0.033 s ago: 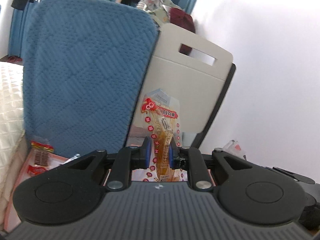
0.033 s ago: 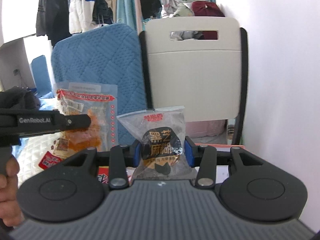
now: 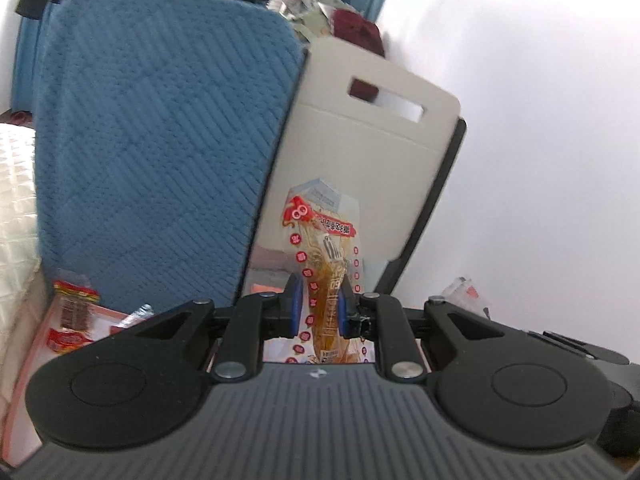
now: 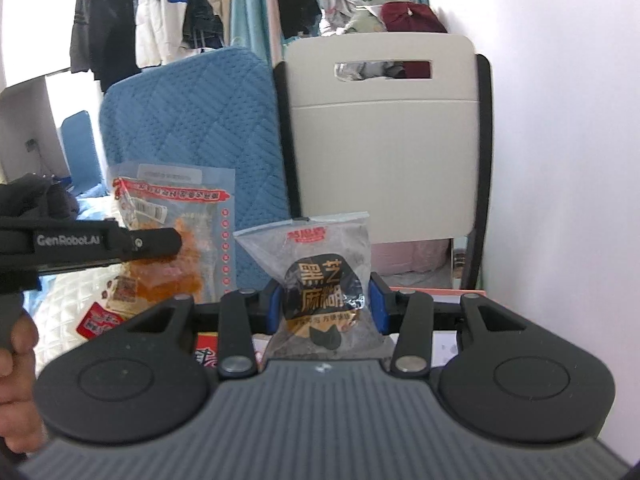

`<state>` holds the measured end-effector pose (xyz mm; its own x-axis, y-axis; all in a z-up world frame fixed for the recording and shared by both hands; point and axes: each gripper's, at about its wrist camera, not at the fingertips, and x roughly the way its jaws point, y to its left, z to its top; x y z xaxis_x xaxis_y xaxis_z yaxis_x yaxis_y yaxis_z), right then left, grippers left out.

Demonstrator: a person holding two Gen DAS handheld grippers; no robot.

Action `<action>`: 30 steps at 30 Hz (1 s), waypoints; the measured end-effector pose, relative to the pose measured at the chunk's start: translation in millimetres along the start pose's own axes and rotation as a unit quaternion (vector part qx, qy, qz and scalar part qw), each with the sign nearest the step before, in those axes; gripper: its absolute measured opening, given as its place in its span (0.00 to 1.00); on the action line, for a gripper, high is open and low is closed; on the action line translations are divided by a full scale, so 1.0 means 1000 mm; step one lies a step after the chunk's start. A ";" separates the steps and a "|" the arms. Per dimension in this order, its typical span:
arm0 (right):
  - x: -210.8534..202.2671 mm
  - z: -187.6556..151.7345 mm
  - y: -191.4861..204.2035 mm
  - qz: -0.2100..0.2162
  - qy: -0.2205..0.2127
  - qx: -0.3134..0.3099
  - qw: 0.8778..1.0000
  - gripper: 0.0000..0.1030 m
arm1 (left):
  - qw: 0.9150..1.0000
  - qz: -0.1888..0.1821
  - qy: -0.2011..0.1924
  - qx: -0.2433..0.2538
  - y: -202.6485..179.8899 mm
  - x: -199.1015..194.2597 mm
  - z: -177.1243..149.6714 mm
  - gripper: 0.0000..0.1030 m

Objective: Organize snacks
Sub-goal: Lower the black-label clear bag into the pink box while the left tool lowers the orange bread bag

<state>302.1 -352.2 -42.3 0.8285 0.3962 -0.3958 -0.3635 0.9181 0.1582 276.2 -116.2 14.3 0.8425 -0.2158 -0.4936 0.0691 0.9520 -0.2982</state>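
My left gripper (image 3: 318, 304) is shut on a clear packet of orange dried snack (image 3: 326, 248) with red print, held upright and edge-on. From the right wrist view the same left gripper (image 4: 176, 240) reaches in from the left, clamped on that orange snack packet (image 4: 192, 248), which faces the camera. My right gripper (image 4: 326, 300) is shut on a grey packet with a black sesame label (image 4: 320, 276), also upright, its blue pads pressing both sides.
A blue quilted chair back (image 3: 160, 140) and a white folding chair back with a handle slot (image 3: 368, 160) stand close ahead. Below lies a pink tray (image 3: 24, 380) with small red snack packets (image 3: 74, 308). A white wall is on the right; a person's hand (image 4: 16, 360) is at left.
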 end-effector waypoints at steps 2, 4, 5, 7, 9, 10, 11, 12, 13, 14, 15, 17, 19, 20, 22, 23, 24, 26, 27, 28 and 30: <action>0.005 -0.002 -0.007 -0.004 0.007 0.002 1.000 0.45 | 1.000 -0.005 0.009 0.002 -0.010 0.013 -0.005 0.19; 0.010 -0.005 -0.013 -0.007 0.014 0.002 1.000 0.45 | 1.000 -0.008 0.020 0.004 -0.016 0.027 -0.011 0.19; 0.014 -0.007 -0.019 -0.009 0.020 0.004 1.000 0.45 | 1.000 -0.009 0.026 0.004 -0.019 0.034 -0.014 0.19; 0.020 -0.014 -0.029 -0.014 0.032 0.008 0.999 0.45 | 0.999 -0.011 0.038 0.005 -0.025 0.050 -0.021 0.19; 0.027 -0.020 -0.040 -0.019 0.045 0.011 0.999 0.45 | 0.999 -0.011 0.050 0.005 -0.029 0.065 -0.028 0.19; 0.030 -0.025 -0.045 -0.022 0.052 0.013 0.998 0.45 | 0.998 -0.012 0.057 0.004 -0.031 0.074 -0.032 0.19; 0.034 -0.029 -0.051 -0.024 0.060 0.016 0.998 0.45 | 0.998 -0.012 0.063 0.005 -0.034 0.081 -0.036 0.19; 0.039 -0.033 -0.056 -0.026 0.068 0.018 0.997 0.45 | 0.997 -0.012 0.070 0.005 -0.035 0.088 -0.040 0.19; 0.044 -0.036 -0.061 -0.028 0.075 0.019 0.997 0.45 | 0.997 -0.012 0.076 0.005 -0.037 0.096 -0.043 0.19; 0.049 -0.040 -0.065 -0.030 0.082 0.021 0.996 0.45 | 0.996 -0.012 0.083 0.005 -0.039 0.103 -0.048 0.19; 0.054 -0.045 -0.070 -0.031 0.091 0.023 0.995 0.45 | 0.996 -0.011 0.090 0.005 -0.041 0.110 -0.053 0.19; 0.063 -0.053 -0.079 -0.033 0.106 0.028 0.993 0.45 | 0.995 -0.010 0.103 0.005 -0.044 0.122 -0.062 0.19; 0.073 -0.061 -0.086 -0.036 0.121 0.032 0.992 0.45 | 0.993 -0.010 0.117 0.003 -0.046 0.134 -0.070 0.19; 0.078 -0.065 -0.090 -0.037 0.128 0.035 0.990 0.45 | 0.992 -0.009 0.123 0.003 -0.046 0.140 -0.075 0.19; 0.088 -0.073 -0.096 -0.038 0.142 0.039 0.988 0.45 | 0.991 -0.009 0.135 0.003 -0.049 0.152 -0.082 0.19; 0.093 -0.076 -0.098 -0.039 0.149 0.040 0.987 0.45 | 0.990 -0.008 0.142 0.003 -0.049 0.158 -0.087 0.19; 0.097 -0.080 -0.101 -0.038 0.156 0.042 0.986 0.45 | 0.989 -0.007 0.148 0.002 -0.050 0.163 -0.092 0.19; 0.103 -0.085 -0.103 -0.034 0.165 0.047 0.985 0.45 | 0.987 -0.006 0.159 0.002 -0.050 0.173 -0.099 0.19; 0.107 -0.087 -0.104 -0.032 0.170 0.048 0.984 0.45 | 0.986 -0.005 0.165 0.002 -0.051 0.178 -0.103 0.19; 0.114 -0.088 -0.104 -0.032 0.175 0.048 0.983 0.45 | 0.985 -0.005 0.171 0.001 -0.051 0.183 -0.107 0.19; 0.121 -0.094 -0.106 -0.031 0.183 0.052 0.981 0.45 | 0.984 -0.004 0.179 0.000 -0.052 0.190 -0.114 0.20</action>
<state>401.0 -402.4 -191.6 0.6317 0.3256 -0.7035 -0.2561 0.9442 0.2071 371.6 -231.6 -157.0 0.5993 -0.2859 -0.7477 0.0755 0.9501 -0.3028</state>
